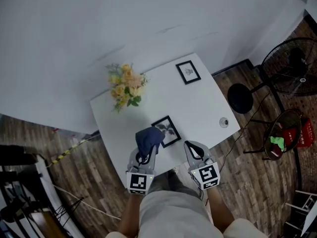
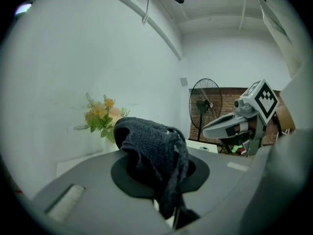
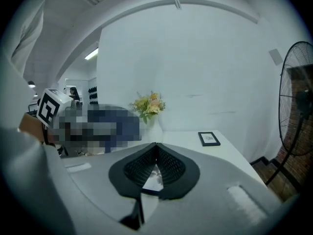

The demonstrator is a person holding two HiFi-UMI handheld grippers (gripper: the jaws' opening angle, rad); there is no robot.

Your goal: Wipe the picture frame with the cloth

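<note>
A dark blue knitted cloth (image 1: 149, 139) hangs bunched from my left gripper (image 1: 146, 152), which is shut on it near the table's front edge. In the left gripper view the cloth (image 2: 152, 146) fills the jaws and droops over them. A black picture frame (image 1: 167, 130) with a leaf print lies flat just right of the cloth, partly covered by it. My right gripper (image 1: 194, 150) hovers beside that frame, shut and holding nothing; its tips (image 3: 156, 147) meet. A second small frame (image 1: 188, 72) lies at the table's far side, also the frame (image 3: 209, 138) in the right gripper view.
A vase of yellow flowers (image 1: 126, 87) stands at the white table's (image 1: 203, 103) far left. A small round object (image 1: 224, 122) lies near the right edge. Beside the table are a black stool (image 1: 241, 98), a standing fan (image 1: 292, 66) and a wire basket (image 1: 287, 133).
</note>
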